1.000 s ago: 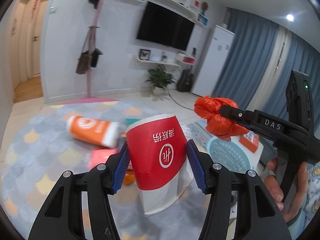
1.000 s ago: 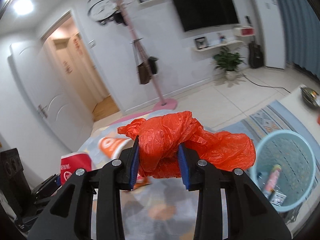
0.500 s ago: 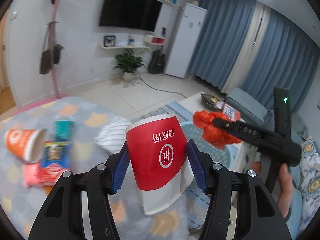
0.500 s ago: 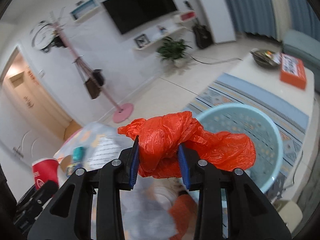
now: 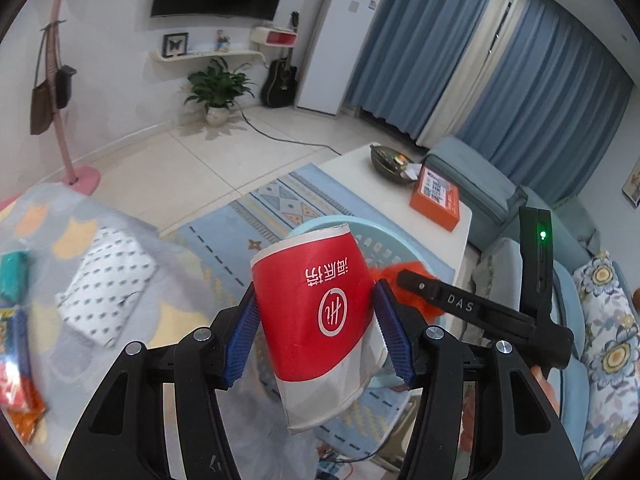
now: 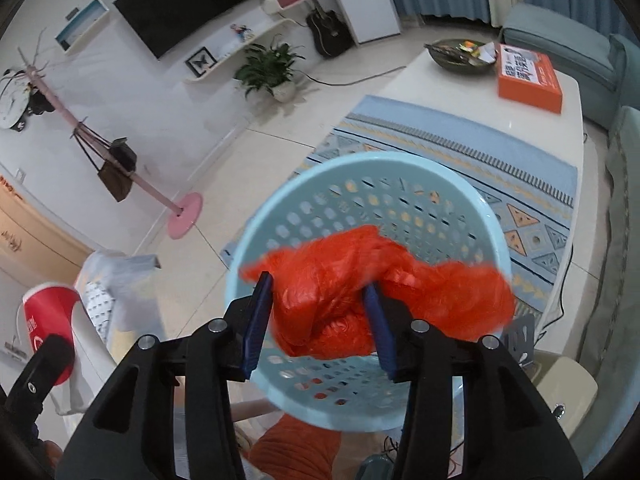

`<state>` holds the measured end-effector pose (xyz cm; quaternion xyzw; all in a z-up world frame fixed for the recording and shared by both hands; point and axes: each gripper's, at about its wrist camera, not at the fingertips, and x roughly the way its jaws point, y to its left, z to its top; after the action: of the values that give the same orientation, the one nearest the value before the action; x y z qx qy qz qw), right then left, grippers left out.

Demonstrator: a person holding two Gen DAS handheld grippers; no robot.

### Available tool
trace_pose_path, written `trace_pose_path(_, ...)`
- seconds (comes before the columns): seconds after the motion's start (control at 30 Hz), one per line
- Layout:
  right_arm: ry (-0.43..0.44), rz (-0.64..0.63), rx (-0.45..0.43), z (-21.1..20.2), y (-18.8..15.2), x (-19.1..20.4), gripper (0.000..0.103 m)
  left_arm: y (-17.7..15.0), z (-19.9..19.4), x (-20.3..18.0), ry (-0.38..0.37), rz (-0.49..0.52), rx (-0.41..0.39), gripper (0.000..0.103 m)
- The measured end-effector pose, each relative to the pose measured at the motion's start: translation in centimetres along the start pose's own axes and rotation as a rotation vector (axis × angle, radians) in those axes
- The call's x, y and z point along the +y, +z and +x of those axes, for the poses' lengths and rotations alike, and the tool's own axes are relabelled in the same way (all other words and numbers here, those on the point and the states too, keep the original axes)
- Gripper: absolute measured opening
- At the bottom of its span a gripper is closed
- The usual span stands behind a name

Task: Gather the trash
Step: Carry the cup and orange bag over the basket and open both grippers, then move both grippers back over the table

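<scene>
My left gripper [image 5: 316, 336] is shut on a red and white paper cup [image 5: 320, 320], held upside down in the air. The cup also shows at the left of the right wrist view [image 6: 48, 312]. My right gripper [image 6: 320, 320] is shut on a crumpled orange plastic bag [image 6: 376, 280] and holds it right over the mouth of the light blue perforated basket [image 6: 360, 184]. In the left wrist view the right gripper [image 5: 400, 280] is to the right of the cup, above the basket rim [image 5: 384, 236], with a bit of the orange bag [image 5: 420, 308] showing.
More litter lies on the grey patterned mat at left: a white dotted packet [image 5: 104, 280] and colourful wrappers [image 5: 16, 344]. A white low table [image 6: 480, 120] with an orange box [image 6: 528, 76] and a dark bowl [image 6: 456, 54] stands behind the basket. A blue sofa [image 5: 580, 320] is at right.
Both grippers have swung right, away from the litter on the mat. The right gripper with the orange bag has moved over the basket. The left gripper still holds the cup.
</scene>
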<state>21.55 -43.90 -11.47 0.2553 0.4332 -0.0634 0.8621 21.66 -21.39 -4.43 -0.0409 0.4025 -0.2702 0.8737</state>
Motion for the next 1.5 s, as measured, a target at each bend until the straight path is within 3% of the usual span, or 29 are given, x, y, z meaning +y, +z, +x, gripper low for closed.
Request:
trace_pose_path(0.13, -0.012, 0.007, -0.007, -0.4, 0.1, -0.9, 0.057, 0.4, 1.5, -0.8, -0.010, 0.009, 0.020, 0.055)
trace_pose_path(0.33, -0.014, 0.043, -0.042, -2.3, 0.3, -2.6, 0.058, 0.9, 3.7, -2.1, -0.038, 0.016, 0.038, 0.056)
trace_pose_path(0.4, -0.002, 0.064, -0.047, -2.7, 0.4, -3.2, 0.058, 1.3, 4.6, -2.1, -0.031, 0.011, 0.045, 0.071)
trace_pose_path(0.43, -0.002, 0.068, -0.054, -3.1, 0.3, -3.4, 0.058, 1.4, 5.0, -2.0, -0.028, 0.006, 0.045, 0.072)
trace_pose_path(0.67, 0.005, 0.036, -0.074, -4.5, 0.3, -2.6, 0.058, 0.6, 5.8, -1.2, -0.045, -0.016, 0.084, 0.073)
trace_pose_path(1.03, 0.104, -0.135, -0.105, -7.1, -0.6, 5.5, 0.058, -2.0, -2.4, 2.3, -0.010, -0.058, -0.029, 0.073)
trace_pose_path(1.5, 0.219, -0.355, -0.122, -7.7, -4.7, 17.6, 0.066, -5.0, -16.1, 10.4, 0.199, -0.150, -0.241, 0.073)
